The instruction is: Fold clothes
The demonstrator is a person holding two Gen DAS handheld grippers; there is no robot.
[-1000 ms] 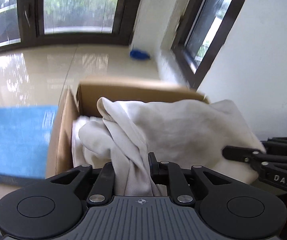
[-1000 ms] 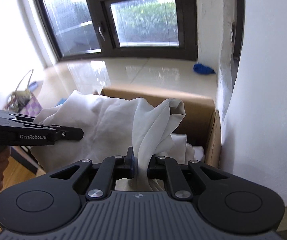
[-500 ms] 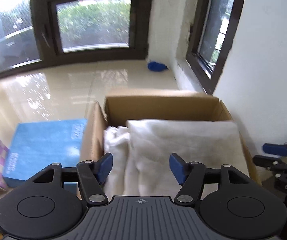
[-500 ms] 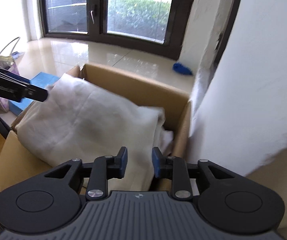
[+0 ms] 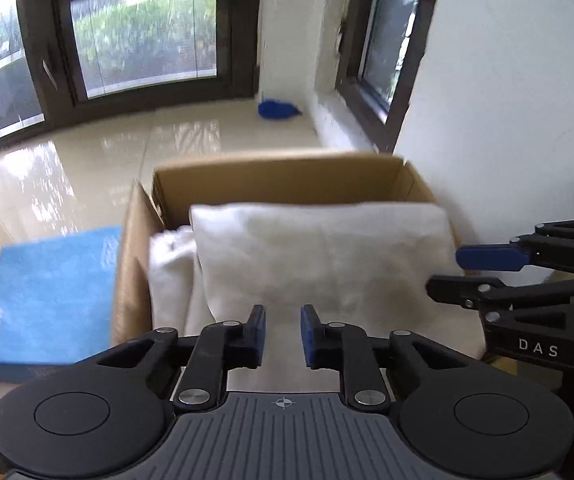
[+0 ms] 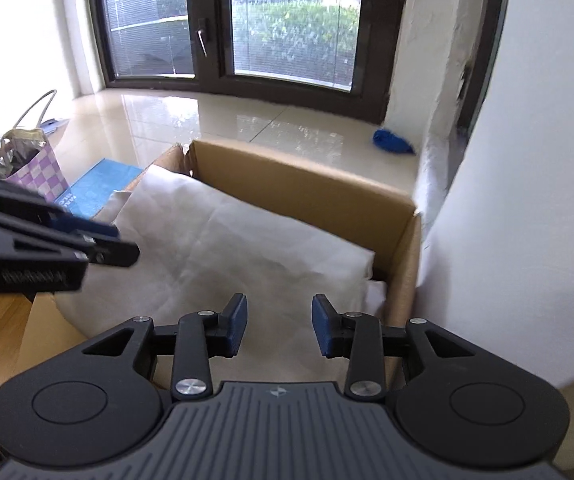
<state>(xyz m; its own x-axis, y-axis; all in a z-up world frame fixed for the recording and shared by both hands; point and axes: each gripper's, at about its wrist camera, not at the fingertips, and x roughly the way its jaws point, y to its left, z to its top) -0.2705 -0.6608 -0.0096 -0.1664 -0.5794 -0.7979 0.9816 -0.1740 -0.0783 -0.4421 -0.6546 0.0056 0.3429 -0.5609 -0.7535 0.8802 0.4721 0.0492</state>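
Left wrist view looks down over the left gripper (image 5: 283, 334), whose blue-padded jaws are closing with a narrow gap between them and nothing clamped; the white folded cloth (image 5: 319, 264) lies beyond and below the tips, not pinched. That cloth rests on top of the cardboard box (image 5: 283, 178), spanning from the box's left wall to its right wall and leaving the far inner wall bare. A second, creased white cloth (image 5: 169, 268) is tucked down along the box's left wall, beside the folded one. The right gripper (image 5: 453, 274) reaches in from the right edge, just off the cloth's right end. Left of the box a blue box (image 5: 47, 296) lies flat on the pale glossy ledge (image 5: 87, 184), and a small blue rag (image 5: 277, 109) sits at the ledge's far corner under the window (image 5: 143, 40).

Right wrist view shows the right gripper's jaws opening, well spread, with no fabric between the pads; the folded cloth lies ahead of them inside the box, its right end short of the box's right wall. A purple checked bag (image 6: 33, 162) stands on the ledge's left side, behind the blue box.
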